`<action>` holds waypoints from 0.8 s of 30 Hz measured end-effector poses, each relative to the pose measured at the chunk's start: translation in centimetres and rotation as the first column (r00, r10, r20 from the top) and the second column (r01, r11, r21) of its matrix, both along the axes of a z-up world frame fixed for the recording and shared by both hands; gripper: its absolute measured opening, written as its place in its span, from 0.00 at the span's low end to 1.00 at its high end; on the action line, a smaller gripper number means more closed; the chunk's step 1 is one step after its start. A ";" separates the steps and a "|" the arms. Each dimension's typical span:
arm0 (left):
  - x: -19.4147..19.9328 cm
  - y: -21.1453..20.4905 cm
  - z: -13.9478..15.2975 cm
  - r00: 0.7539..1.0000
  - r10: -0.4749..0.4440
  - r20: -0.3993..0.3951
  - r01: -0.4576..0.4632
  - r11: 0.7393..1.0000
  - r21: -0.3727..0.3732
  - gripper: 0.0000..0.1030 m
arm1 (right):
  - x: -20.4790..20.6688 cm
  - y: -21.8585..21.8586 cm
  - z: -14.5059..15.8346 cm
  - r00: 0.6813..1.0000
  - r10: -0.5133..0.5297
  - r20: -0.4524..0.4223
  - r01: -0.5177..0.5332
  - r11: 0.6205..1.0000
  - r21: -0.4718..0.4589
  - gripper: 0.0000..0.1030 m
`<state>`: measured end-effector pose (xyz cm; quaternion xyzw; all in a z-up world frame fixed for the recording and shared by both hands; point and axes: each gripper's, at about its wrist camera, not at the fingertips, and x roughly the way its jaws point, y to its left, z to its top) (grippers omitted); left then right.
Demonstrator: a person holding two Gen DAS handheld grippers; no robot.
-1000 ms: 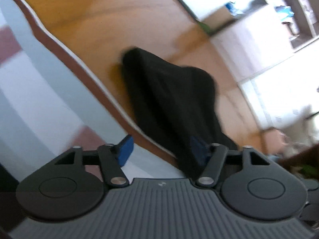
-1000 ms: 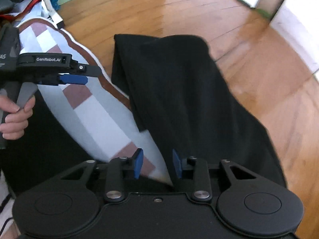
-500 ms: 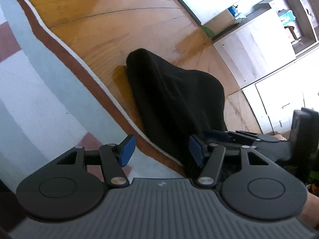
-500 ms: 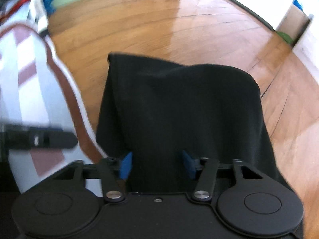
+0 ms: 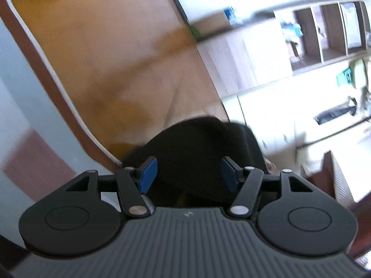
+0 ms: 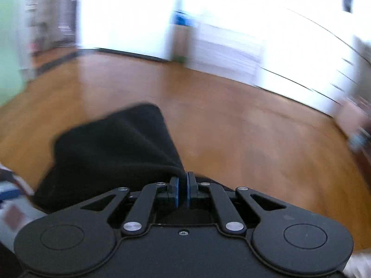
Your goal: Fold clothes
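Note:
A black garment lies bunched on the wooden floor beside a checked rug. In the left wrist view my left gripper stands open, its blue pads apart, with the dark cloth showing between and beyond them; no pad presses on it. In the right wrist view my right gripper is shut, and an edge of the black garment runs taut into its pads. The cloth stretches away to the left over the floor. Both views are blurred by motion.
The rug's brown and white border curves along the left. White cabinets and open shelves stand at the back right. A pale green surface is at the far left, and bright white walls rise beyond the floor.
My right gripper has closed on the garment's edge and swung up and round, so the room shows. The left view has turned; the cloth now sits between its pads.

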<state>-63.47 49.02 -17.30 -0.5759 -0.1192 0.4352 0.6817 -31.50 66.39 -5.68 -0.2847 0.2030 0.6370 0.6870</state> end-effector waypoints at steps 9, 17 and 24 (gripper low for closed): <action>7.7 1.5 -0.2 0.973 -0.210 -0.093 0.203 0.976 -0.072 0.59 | 10.7 -5.9 -7.3 0.973 -0.226 0.048 0.231 0.944 -0.234 0.06; 10.5 3.9 0.2 0.969 -0.205 -0.139 0.195 0.978 -0.081 0.70 | 8.3 -6.0 -9.2 0.974 0.072 0.215 -0.009 0.960 -0.280 0.07; 14.1 8.4 0.0 0.944 -0.274 -0.186 0.251 0.958 -0.138 0.73 | 10.9 -5.1 -8.1 0.985 0.137 0.110 -0.101 0.955 -0.280 0.07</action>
